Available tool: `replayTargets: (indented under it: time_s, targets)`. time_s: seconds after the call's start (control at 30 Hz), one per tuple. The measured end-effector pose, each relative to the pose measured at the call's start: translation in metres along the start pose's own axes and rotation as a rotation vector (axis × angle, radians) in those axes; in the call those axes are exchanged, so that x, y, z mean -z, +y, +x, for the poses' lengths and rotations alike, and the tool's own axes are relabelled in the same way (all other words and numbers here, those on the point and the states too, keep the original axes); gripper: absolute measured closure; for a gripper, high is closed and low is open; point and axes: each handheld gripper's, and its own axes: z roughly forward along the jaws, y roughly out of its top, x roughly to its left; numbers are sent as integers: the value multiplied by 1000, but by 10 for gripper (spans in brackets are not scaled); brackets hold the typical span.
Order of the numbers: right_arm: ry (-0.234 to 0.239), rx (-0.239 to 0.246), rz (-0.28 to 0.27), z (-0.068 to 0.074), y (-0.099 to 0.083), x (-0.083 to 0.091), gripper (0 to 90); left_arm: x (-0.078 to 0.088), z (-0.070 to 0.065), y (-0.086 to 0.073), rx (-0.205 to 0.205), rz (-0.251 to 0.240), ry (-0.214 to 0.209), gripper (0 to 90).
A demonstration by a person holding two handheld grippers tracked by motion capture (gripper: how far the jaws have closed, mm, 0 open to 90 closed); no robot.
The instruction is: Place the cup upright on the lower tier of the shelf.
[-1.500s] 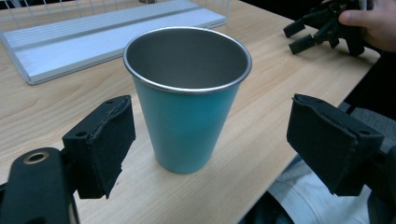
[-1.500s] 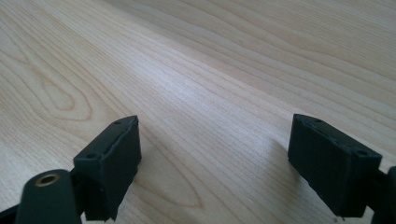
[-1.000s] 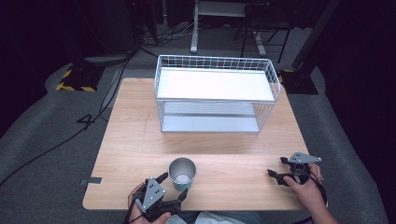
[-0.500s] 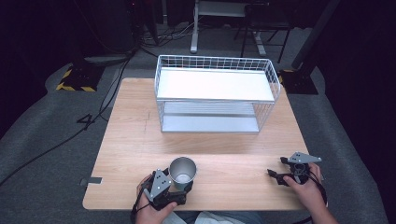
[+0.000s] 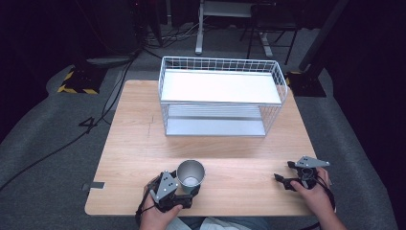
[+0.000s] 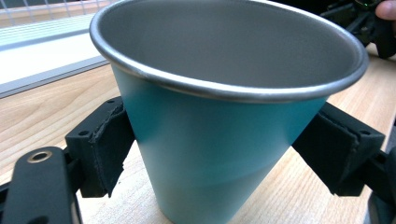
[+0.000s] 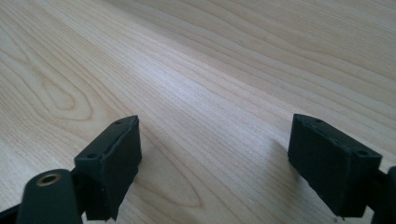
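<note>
Steel cup stands upright on the bench between the left gripper fingers, which have just been closing and now press both its sides. Right gripper fingers are spread apart, nothing between them.

Legible markings: one figure on the floor; nothing else readable.

A large dark "4" is marked on the grey floor just left of the wooden table, seen in the high view. Farther back on that side lies a yellow-and-black hazard-striped plate; it bears stripes only, no lettering. No label, brand or number can be made out on the teal metal cup, on the white wire basket rack, on the table top, or on either gripper in the gripper views.
</note>
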Motion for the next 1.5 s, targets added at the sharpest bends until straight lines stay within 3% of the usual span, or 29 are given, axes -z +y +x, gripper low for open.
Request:
replayTargets:
  time_s: [0.13,0.4,0.6,0.93,1.3,1.5]
  targets:
    - [0,0,0,0,0,0,176,2,2,2,-24,13,-22,164]
    - [0,0,0,0,0,0,176,9,9,12,-27,-3,-85,164]
    - [0,0,0,0,0,0,176,15,22,33,-65,-19,-131,164]
    - [-1,1,1,0,0,0,176,14,36,55,-76,-18,-183,165]
    - [-1,0,0,0,0,0,176,-4,49,85,-68,-36,-230,165]
    - [-1,0,1,0,0,0,176,-18,56,98,-86,-37,-238,164]
